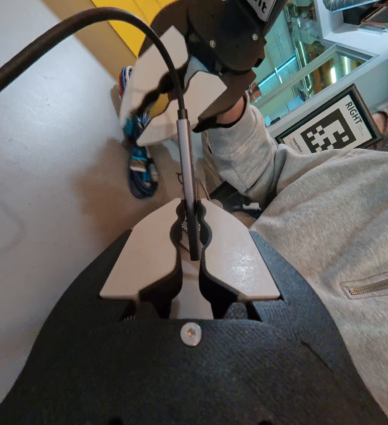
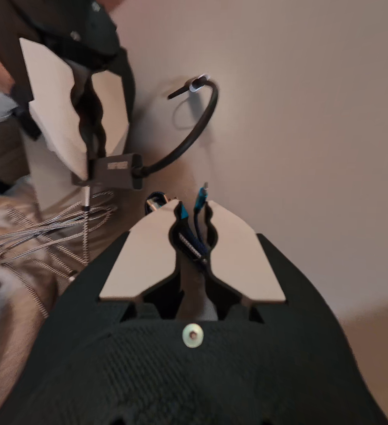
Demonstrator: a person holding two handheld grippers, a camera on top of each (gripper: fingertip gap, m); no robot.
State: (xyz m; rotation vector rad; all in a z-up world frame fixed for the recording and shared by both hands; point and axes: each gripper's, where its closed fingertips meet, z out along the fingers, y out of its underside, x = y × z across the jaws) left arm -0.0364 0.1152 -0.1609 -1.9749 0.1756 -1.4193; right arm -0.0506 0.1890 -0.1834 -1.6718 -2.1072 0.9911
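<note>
Grey adapter [image 1: 187,174] pinched edgewise by left gripper [image 1: 190,205]; right gripper [image 2: 193,204], at twelve o'clock, pinches a blue braided cable [image 2: 198,220].

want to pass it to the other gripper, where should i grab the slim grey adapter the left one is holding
Grip the bare stretch of the adapter between its black cable and the left gripper. It looks like a thin slab, so I would come in from the side and close the jaws on its two broad flat faces, not the narrow edges.
</note>
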